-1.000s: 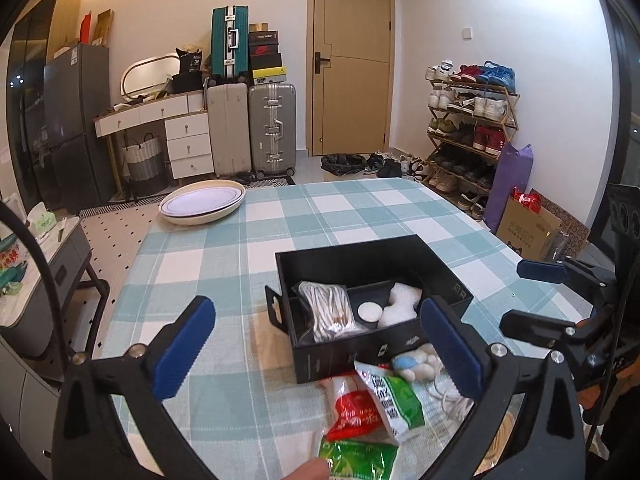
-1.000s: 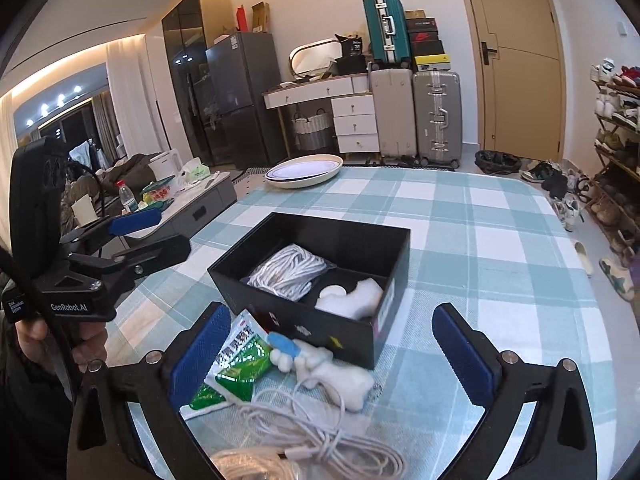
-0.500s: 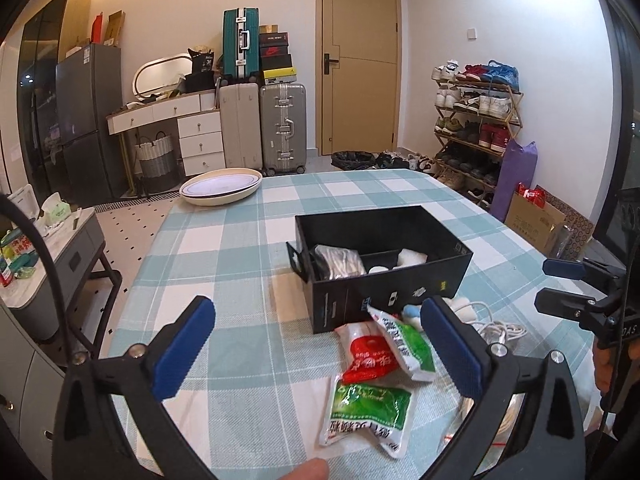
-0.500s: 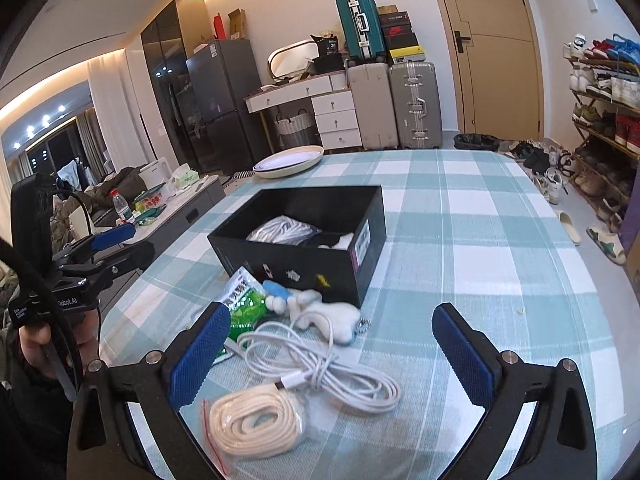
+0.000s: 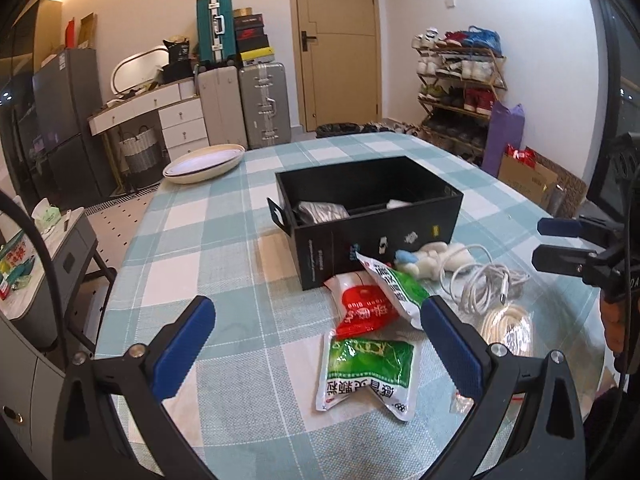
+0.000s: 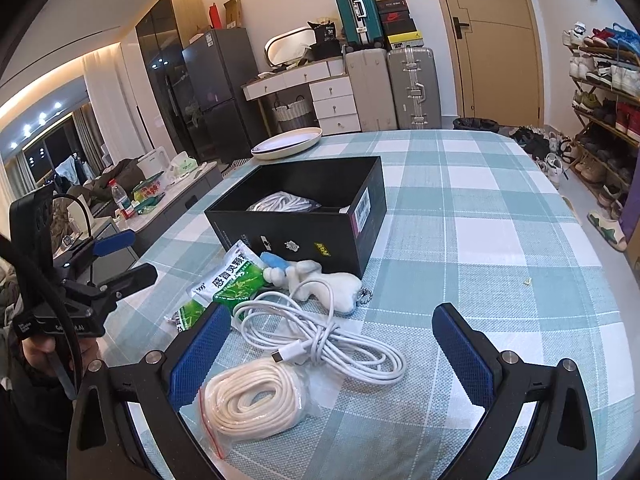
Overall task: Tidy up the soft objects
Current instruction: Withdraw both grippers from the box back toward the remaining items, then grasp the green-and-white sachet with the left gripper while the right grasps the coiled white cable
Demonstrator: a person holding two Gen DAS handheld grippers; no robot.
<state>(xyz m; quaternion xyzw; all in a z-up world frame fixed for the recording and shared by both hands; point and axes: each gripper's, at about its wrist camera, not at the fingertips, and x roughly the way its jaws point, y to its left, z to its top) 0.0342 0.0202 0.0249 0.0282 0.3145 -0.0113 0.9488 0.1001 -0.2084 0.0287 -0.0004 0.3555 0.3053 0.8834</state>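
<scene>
On the checked tabletop (image 6: 500, 240) a black box (image 6: 304, 220) stands open, already holding a bagged coil of cord; the remaining soft things lie loose just in front of it. Nearest the right gripper (image 6: 326, 354), whose jaws stand wide and empty, is a bagged white rope coil (image 6: 256, 400), touching a loose white charging cable (image 6: 320, 340); beyond them a small plush toy (image 6: 320, 280) leans at the box's front wall. The left gripper (image 5: 316, 344) is likewise wide and empty, with three flat sachets ahead of it: a green one (image 5: 368, 372), a red one (image 5: 362, 312) and a green-and-white one (image 5: 394, 284) overlapping it.

All of these look light and yielding. The rope's plastic bag is probably slippery, so pinching across the coil's bulk should hold better than taking a loose film edge. The cable would likely trail and snag unless gripped where its loops bunch. The plush should compress easily; its body is the safest hold. The sachets lie flat, so a raised edge or corner seems the best purchase.
</scene>
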